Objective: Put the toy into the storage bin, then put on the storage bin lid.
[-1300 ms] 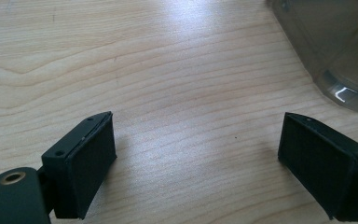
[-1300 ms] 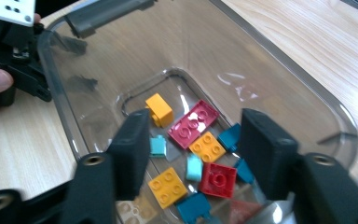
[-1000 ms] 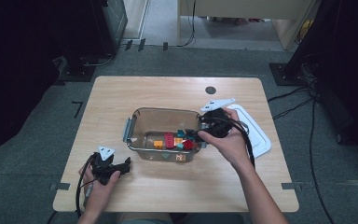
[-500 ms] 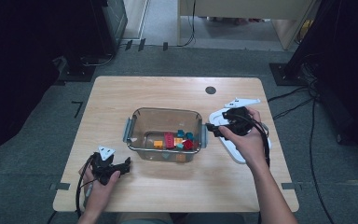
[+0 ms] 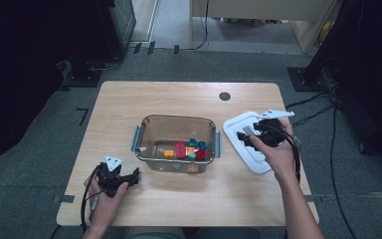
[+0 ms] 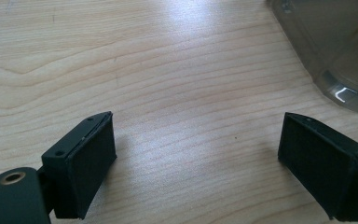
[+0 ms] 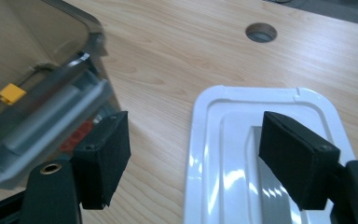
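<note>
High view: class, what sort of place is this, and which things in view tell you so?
Probably a lab or workshop set up for recording, not a home. A bare wooden table with a cable hole stands on grey carpet, black cables trail across the floor, and dark equipment stands flank the table.

The right tongs [image 7: 193, 158] stand wide apart above the near edge of the white lid [image 7: 223, 168], with nothing between them; their jaws have just been closing slightly. The lid lies flat on the wooden surface [image 7: 177, 60], beside the clear container [image 7: 42, 93] at left, which holds a yellow brick [image 7: 11, 92]. A round hole [image 7: 261, 32] sits in the surface beyond the lid.
</note>
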### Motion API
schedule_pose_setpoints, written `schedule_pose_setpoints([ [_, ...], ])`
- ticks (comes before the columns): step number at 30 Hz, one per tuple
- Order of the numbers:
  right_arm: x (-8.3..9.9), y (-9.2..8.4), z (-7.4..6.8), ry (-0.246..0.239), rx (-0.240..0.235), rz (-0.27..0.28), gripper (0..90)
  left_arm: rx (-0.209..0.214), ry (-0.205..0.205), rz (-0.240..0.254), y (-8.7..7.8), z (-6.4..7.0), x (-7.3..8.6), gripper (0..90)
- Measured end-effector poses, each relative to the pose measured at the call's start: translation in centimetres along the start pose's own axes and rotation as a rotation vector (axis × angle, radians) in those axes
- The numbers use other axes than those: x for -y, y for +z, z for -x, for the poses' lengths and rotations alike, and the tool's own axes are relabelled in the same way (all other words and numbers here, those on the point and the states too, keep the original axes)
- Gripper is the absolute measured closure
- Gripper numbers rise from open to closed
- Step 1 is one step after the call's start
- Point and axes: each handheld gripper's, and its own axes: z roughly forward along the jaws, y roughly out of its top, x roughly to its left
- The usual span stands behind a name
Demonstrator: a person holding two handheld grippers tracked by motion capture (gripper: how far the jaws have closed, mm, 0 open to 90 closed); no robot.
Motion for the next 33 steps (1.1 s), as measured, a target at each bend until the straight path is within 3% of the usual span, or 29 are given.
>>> schedule_pose_setpoints([
  [10,1.5,0.9,2.5,0.043,0.067,-0.022,27.8,0.000,0.002,-0.001,0.0,0.0,0.0,10.8],
  [22,3.9,3.5,5.4,0.103,0.119,-0.067,32.9,0.000,0.002,-0.001,0.0,0.0,0.0,10.8],
  [33,4.7,5.1,5.6,0.089,0.126,-0.086,37.7,0.002,0.003,-0.001,0.0,0.0,0.0,10.8],
])
